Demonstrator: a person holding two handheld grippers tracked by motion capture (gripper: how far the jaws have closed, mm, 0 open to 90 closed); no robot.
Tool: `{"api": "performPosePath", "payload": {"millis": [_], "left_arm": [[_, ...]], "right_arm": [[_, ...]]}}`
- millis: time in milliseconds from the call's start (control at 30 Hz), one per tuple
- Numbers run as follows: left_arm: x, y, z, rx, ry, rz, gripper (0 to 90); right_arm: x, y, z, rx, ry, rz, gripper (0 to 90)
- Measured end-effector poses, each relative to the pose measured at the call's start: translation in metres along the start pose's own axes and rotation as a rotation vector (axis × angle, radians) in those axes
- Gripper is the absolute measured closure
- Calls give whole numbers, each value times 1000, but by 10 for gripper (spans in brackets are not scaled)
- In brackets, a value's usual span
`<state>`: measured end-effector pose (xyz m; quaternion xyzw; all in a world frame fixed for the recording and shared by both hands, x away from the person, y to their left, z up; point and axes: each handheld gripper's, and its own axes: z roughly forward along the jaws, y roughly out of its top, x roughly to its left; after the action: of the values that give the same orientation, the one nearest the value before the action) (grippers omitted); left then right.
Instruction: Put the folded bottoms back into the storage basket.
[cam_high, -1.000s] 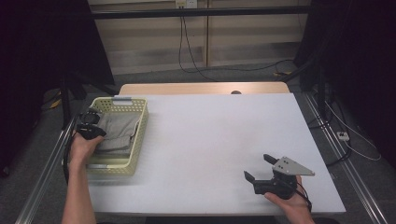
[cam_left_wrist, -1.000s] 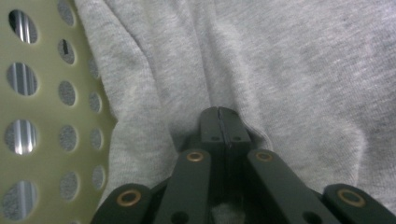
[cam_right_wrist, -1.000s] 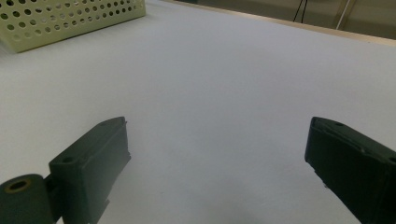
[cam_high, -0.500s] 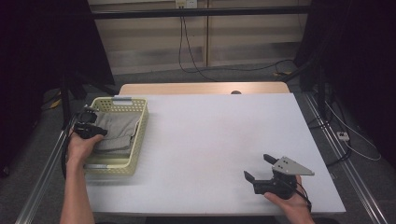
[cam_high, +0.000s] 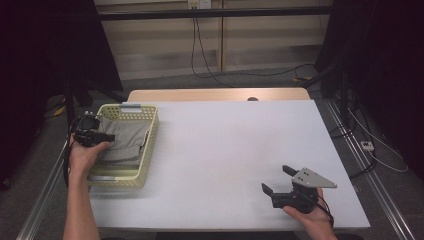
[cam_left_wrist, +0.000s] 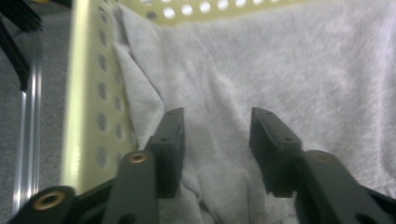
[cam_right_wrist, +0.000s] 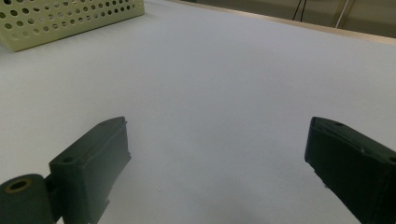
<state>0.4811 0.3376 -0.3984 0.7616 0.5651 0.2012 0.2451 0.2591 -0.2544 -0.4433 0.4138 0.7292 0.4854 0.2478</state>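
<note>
Towel (cam_left_wrist: 280, 60) lies directly under my left gripper (cam_left_wrist: 216, 126), inside the basket (cam_high: 150, 135); its fingers stand apart over a fold. Right gripper (cam_high: 278, 180), fingers wide apart, rests far across the desk (cam_high: 225, 145).

Both grippers black, two blocky jaws each, brass-coloured pivot bushings. Right gripper (cam_high: 278, 181) carries grey three-cornered plate on top. Left gripper (cam_high: 102, 135) trails black cable. Forearms bare, no sleeves.

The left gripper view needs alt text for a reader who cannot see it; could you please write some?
The left hand-held gripper, its two black jaws open, hangs over a crumpled grey towel lying in a pale yellow perforated basket. The basket's wall runs up the left side, with grey floor beyond it.
</note>
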Motion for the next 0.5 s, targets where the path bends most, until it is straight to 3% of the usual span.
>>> {"api": "performPosePath", "payload": {"millis": [300,400,500], "left_arm": [[-3,3,-2,-54,-1,23,200],[-3,3,-6,-106,-6,18,121],[-3,3,-12,-158,-43,3,75]], "right_arm": [[0,0,0,0,4,2,60],[-1,-1,0,1,1,7,60],[-2,-1,0,1,6,11,60]]}}
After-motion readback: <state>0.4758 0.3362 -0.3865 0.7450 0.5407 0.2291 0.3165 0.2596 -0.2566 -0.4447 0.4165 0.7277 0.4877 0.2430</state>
